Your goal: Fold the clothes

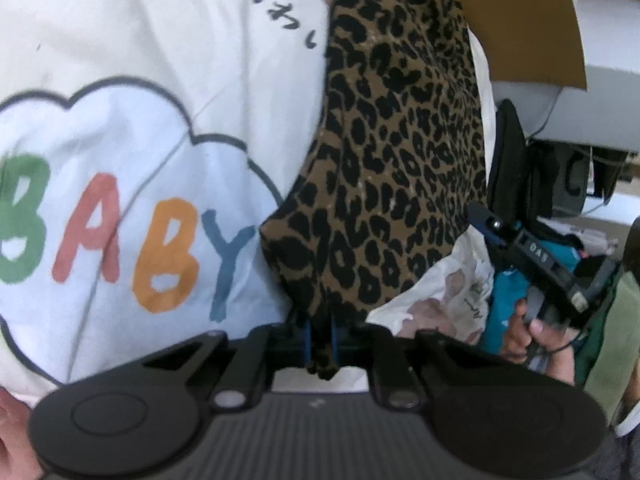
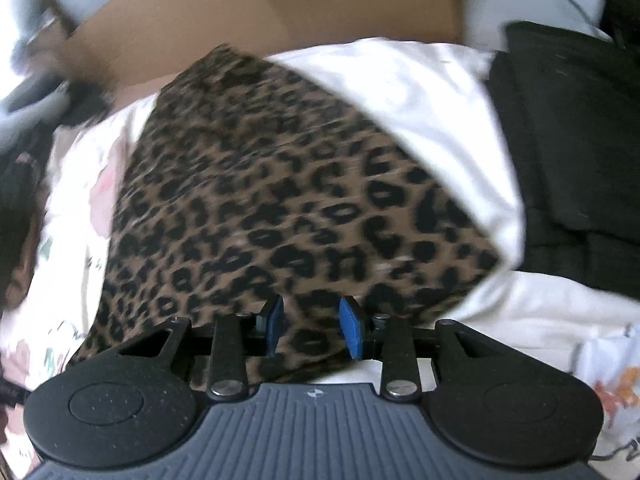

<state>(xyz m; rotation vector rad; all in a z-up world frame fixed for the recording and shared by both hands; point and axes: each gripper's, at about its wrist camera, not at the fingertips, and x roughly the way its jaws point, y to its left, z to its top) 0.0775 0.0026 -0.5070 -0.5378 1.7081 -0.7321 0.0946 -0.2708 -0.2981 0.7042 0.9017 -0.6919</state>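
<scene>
Leopard-print cloth (image 1: 400, 152) hangs lifted between both tongs. Left tongs (image 1: 320, 344) are clamped on one corner, likely so the piece drapes straight for a fold. Right tongs (image 2: 312, 332) straddle the opposite edge, pads apart, fabric between them; grip looks loose. Cloth is thin and limp, stretched over a white printed garment (image 2: 420, 92) underneath.

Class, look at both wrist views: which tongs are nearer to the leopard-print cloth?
Left. The left tongs are shut on an edge of the cloth. The right tongs are open, their pads either side of it, not yet clamped.
</scene>
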